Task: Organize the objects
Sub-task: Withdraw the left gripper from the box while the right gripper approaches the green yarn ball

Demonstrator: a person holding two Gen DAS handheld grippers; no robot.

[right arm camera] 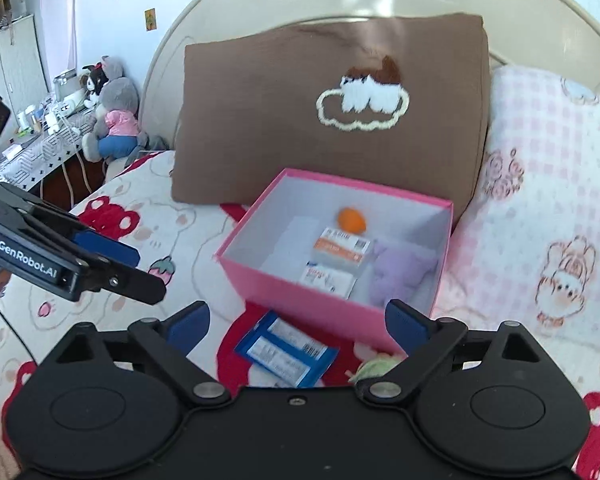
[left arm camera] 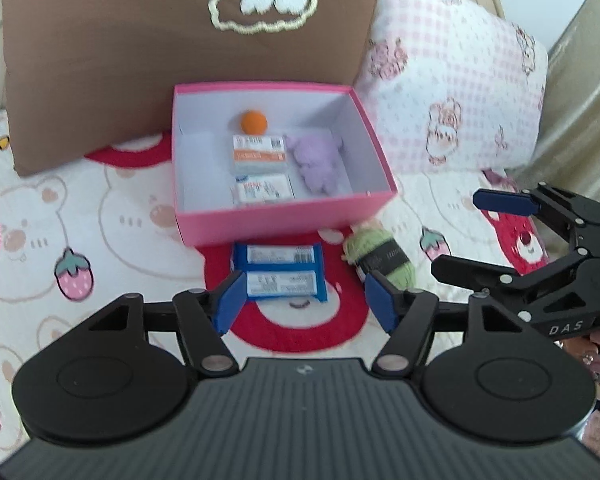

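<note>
An open pink box [left arm camera: 284, 220] stands on the bed. It holds an orange ball [left arm camera: 253, 121], two small white cartons [left arm camera: 259, 154] and a purple plush [left arm camera: 319, 164]. In front of the box lie a blue packet [left arm camera: 278, 276] and a green yarn skein [left arm camera: 380, 258]. My left gripper [left arm camera: 305, 300] hovers open above the near end of the packet, its pads clear of it. My right gripper [right arm camera: 298, 320] is open wide and empty, above the blue packet [right arm camera: 286, 354] and the green skein [right arm camera: 374, 368], just short of the pink box [right arm camera: 300, 292]. It also shows as the right gripper [left arm camera: 476, 236] in the left wrist view.
A brown pillow [right arm camera: 332, 112] and a pink checked pillow [right arm camera: 548, 208] lean on the headboard behind the box. Plush toys [right arm camera: 112, 112] and a cluttered desk stand left of the bed. A gold curtain [left arm camera: 580, 80] hangs at the right.
</note>
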